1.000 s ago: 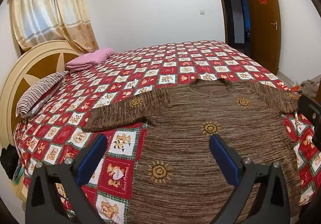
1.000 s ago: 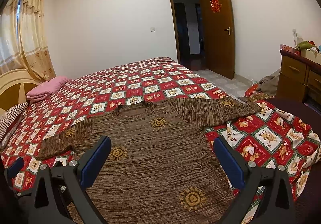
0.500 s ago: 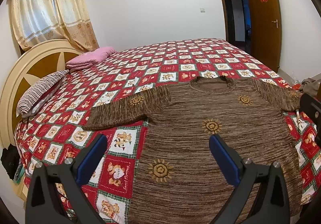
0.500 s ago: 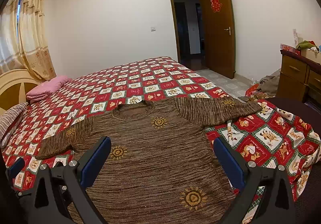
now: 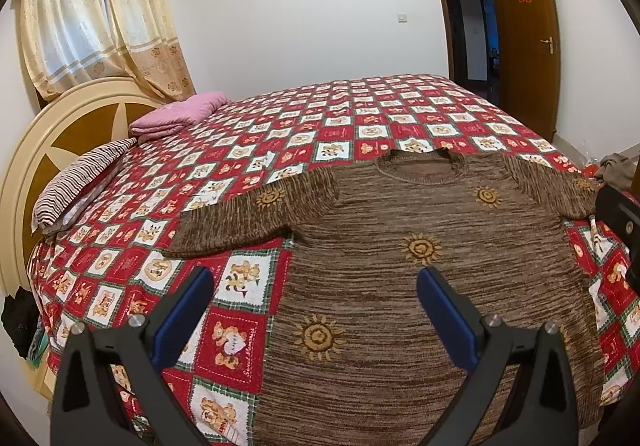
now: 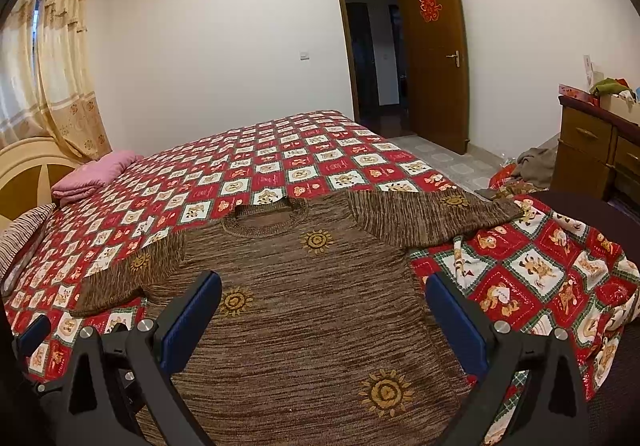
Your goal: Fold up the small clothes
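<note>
A brown knit sweater (image 5: 400, 278) with yellow sun patterns lies flat on the bed, face up, both sleeves spread out, collar at the far side; it also shows in the right wrist view (image 6: 304, 310). My left gripper (image 5: 316, 290) is open and empty, held above the sweater's near left edge. My right gripper (image 6: 324, 302) is open and empty, held above the sweater's lower right part. Neither gripper touches the cloth.
The bed has a red and white checked quilt (image 5: 304, 134). A pink folded blanket (image 5: 176, 118), a striped pillow (image 5: 76, 182) and a round headboard (image 5: 48, 142) are at the left. A wooden dresser (image 6: 596, 158) and an open door (image 6: 436, 54) stand at the right.
Both grippers have lifted and drifted slightly, so the sweater sits a little lower in view. The sweater has not moved and both grippers stay open.
</note>
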### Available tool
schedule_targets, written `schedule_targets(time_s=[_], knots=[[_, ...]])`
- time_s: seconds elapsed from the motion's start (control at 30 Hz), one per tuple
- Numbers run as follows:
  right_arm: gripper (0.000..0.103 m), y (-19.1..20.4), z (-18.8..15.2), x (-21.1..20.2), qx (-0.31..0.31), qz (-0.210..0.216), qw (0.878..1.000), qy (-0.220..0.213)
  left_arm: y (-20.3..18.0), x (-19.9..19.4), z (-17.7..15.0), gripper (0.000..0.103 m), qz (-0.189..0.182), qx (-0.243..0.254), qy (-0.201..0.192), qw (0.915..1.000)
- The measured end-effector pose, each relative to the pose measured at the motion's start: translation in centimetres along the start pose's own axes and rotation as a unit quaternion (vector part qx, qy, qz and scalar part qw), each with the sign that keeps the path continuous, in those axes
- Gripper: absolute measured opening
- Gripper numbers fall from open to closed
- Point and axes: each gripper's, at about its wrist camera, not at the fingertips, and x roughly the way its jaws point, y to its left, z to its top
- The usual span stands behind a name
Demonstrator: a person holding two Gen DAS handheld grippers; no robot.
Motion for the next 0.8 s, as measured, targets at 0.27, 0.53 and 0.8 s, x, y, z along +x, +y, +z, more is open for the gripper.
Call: schedule_targets(time_s=[0.27,0.53,0.8], knots=[[0.102,-0.1,-0.1,0.1,0.000,-0.002,1.000,-0.001,-0.6,0.5,-0.4,0.103,-0.004,0.003,0.008,1.0000],[0.102,0.0,-0.5,1.2,-0.010,-0.009,1.000,0.005,-0.6,1.3,-0.7,0.103,-0.014,-0.001,0.016,0.9998],[0.102,0.4,-1.9,3.5,-0.032,-0.017,0.999,0.023,-0.6,3.2,-1.1,0.103,-0.035,-0.008,0.032,0.9989]])
